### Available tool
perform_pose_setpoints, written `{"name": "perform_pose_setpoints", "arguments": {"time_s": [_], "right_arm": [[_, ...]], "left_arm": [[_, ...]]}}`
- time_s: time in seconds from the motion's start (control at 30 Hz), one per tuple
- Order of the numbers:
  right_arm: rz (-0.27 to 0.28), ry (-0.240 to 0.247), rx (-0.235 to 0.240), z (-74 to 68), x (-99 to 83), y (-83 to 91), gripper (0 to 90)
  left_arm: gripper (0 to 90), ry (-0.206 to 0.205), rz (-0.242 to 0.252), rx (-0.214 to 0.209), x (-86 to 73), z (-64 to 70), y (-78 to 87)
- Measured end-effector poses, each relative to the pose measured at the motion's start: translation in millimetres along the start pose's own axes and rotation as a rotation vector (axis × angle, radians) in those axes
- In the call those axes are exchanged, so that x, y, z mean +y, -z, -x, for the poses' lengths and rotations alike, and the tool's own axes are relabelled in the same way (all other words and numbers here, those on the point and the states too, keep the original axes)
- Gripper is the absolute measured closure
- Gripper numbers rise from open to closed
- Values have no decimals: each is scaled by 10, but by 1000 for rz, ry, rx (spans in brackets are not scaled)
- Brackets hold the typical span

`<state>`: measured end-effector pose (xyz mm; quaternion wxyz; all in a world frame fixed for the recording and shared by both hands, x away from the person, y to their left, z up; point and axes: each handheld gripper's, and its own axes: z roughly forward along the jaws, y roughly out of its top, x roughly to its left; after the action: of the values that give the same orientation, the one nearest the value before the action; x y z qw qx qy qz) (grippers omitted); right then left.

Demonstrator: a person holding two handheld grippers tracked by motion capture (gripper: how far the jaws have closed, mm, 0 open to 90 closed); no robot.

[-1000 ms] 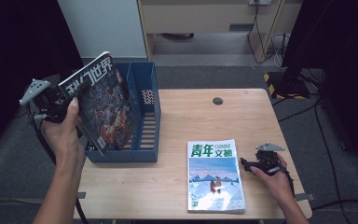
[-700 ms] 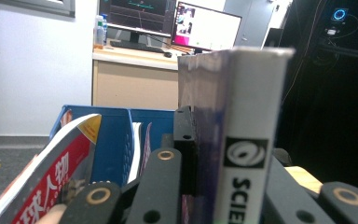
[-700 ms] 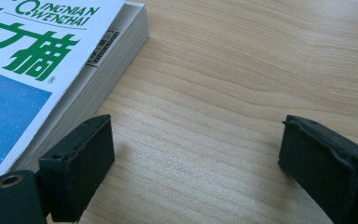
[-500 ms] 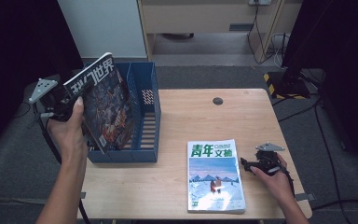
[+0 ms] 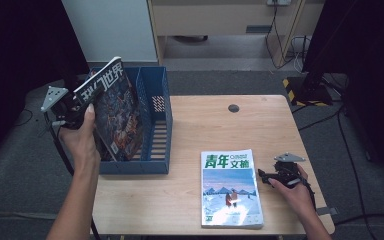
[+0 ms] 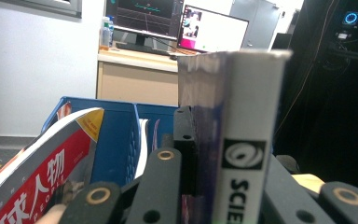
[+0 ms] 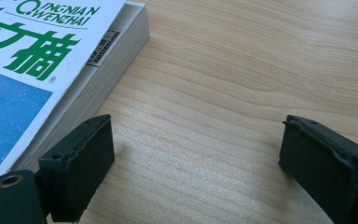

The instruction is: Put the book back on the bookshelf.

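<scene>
My left gripper (image 5: pixel 76 108) is held up at the table's left edge, shut on a dark magazine (image 5: pixel 112 114) with white characters along its top. The magazine stands tilted over the left compartment of the blue file box (image 5: pixel 156 131). In the left gripper view its white spine (image 6: pixel 248 140) sits between the jaws of that gripper (image 6: pixel 228 156). A blue and white magazine (image 5: pixel 230 187) with green characters lies flat at the table's front right. My right gripper (image 5: pixel 266 177) rests just to its right, open and empty. In the right gripper view that gripper (image 7: pixel 196 163) stands beside the magazine's page edges (image 7: pixel 91 91).
A red and white magazine (image 6: pixel 37 175) leans in the blue box (image 6: pixel 116 135). A small dark round hole (image 5: pixel 234 108) marks the table's far side. Bare wood (image 5: pixel 215 125) lies between the box and the flat magazine. A desk with monitors (image 6: pixel 177 23) stands beyond.
My left gripper has carried the dark magazine a little to the right, further over the blue box. The right gripper and the flat magazine have not moved.
</scene>
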<state>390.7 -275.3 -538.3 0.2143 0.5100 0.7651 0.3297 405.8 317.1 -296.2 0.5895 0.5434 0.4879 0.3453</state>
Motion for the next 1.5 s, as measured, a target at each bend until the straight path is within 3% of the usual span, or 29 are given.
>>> {"name": "perform_pose_setpoints", "arguments": {"time_s": [0.13,0.6,1.1,1.5], "right_arm": [[1,0,-1,-1,0,-1,102],[2,0,-2,-1,0,-1,102],[-2,4,-1,-2,-3,4,101],[-2,4,-1,-2,-3,4,101]], "left_arm": [[819,-6,4,1,-22,-2,-21],[819,33,37,5,-102,-41,-74],[820,23,42,22,-137,7,-134],[820,-11,48,46,-109,25,-114]]}}
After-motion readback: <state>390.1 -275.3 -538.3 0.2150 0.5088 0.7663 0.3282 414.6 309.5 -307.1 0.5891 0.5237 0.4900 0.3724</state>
